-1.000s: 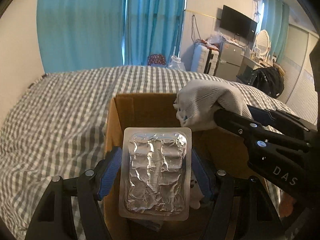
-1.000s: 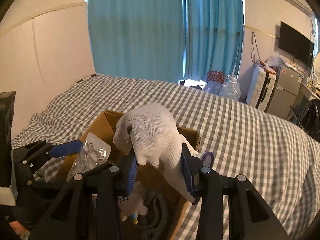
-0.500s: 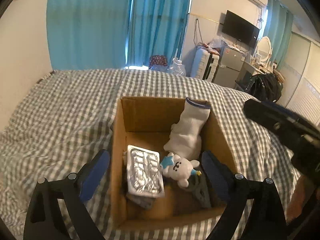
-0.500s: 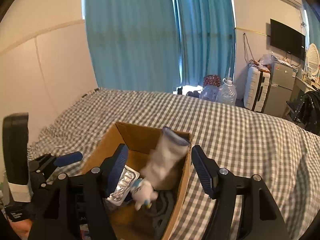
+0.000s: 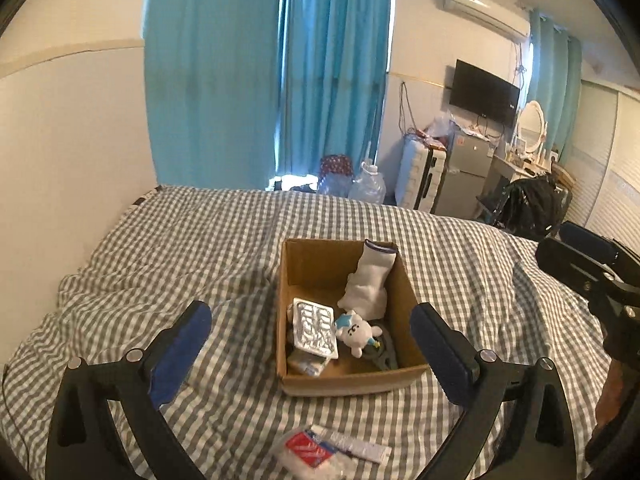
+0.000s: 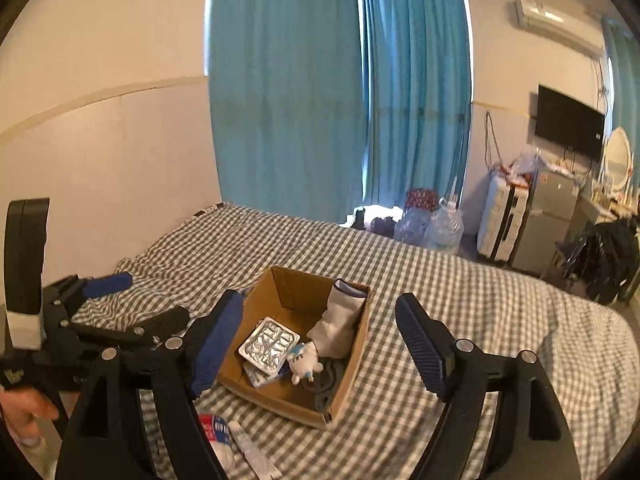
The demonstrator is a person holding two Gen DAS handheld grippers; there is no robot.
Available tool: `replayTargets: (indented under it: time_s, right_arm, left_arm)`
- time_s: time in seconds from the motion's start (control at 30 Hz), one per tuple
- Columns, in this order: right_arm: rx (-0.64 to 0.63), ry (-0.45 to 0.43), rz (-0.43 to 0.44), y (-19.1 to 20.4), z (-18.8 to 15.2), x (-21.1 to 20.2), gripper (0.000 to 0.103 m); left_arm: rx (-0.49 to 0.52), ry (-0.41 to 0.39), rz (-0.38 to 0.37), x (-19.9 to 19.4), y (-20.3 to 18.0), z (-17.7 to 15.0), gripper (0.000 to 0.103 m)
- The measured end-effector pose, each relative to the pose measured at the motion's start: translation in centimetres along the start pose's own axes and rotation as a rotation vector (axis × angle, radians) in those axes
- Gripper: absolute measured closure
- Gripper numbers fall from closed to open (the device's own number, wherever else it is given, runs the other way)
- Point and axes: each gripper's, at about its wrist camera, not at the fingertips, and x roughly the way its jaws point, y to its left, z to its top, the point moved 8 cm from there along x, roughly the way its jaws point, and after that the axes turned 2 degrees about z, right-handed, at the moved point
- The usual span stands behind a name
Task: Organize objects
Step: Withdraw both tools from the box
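The red-and-white packet (image 5: 308, 449) and white tube (image 5: 352, 446) lie on the bed (image 5: 200, 256), just in front of the cardboard box (image 5: 348, 380), long axes roughly crosswise. They sit directly below the wide-open left hand-held gripper (image 5: 310, 344), probably nearer than the equally wide, empty right hand-held gripper (image 6: 318, 340).

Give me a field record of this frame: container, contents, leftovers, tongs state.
container: open brown cardboard box on grey checked bedspread
contents: white knit sock leaning on right wall; silver foil blister pack; white plush toy
leftovers: red-and-white packet and white tube on the bedspread
left tongs: open, empty
right tongs: open, empty
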Motion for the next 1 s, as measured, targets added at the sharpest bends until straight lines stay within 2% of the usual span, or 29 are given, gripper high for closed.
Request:
replayTargets:
  time_s: [0.17,0.33,0.43,0.47,0.57,0.73,0.83,1.0]
  right_arm:
    - [-0.011,-0.014,-0.005,-0.1,-0.9,-2.7,0.024]
    - [-0.028,-0.015,-0.016,-0.1,-2.2,-3.7,0.024]
    - [-0.033,-0.006,-0.015,0.2,-3.6,-3.4,0.024]
    - [-0.035,0.001,-0.018,0.4,-4.2,-3.2,0.024]
    - [-0.014,0.030,-0.012,0.3,-6.2,-1.7,0.024]
    - [0.018,0.109,0.002,0.4,-10.9,1.9,0.024]
    - [0.008,0.168,-0.032,-0.5,-14.1,4.3,0.024]
    - [0.079,0.293,-0.043,-1.8,-18.7,7.5,0.024]
  left_arm:
    - [0.002,-0.017,0.009,-2.1,0.1,-1.4,0.000]
    - [0.015,-0.022,0.055,-2.8,0.4,-3.1,0.000]
    - [0.000,0.001,0.119,-2.2,0.9,-4.7,0.000]
    - [-0.023,0.014,0.138,-1.7,1.2,-5.5,0.000]
    - [-0.065,0.055,0.122,0.0,1.2,-7.6,0.000]
    - [-0.085,0.143,0.163,4.3,1.3,-11.9,0.000]
    - [-0.093,0.205,0.158,7.0,0.9,-14.4,0.000]
    - [-0.115,0.306,0.153,11.2,0.8,-17.8,0.000]
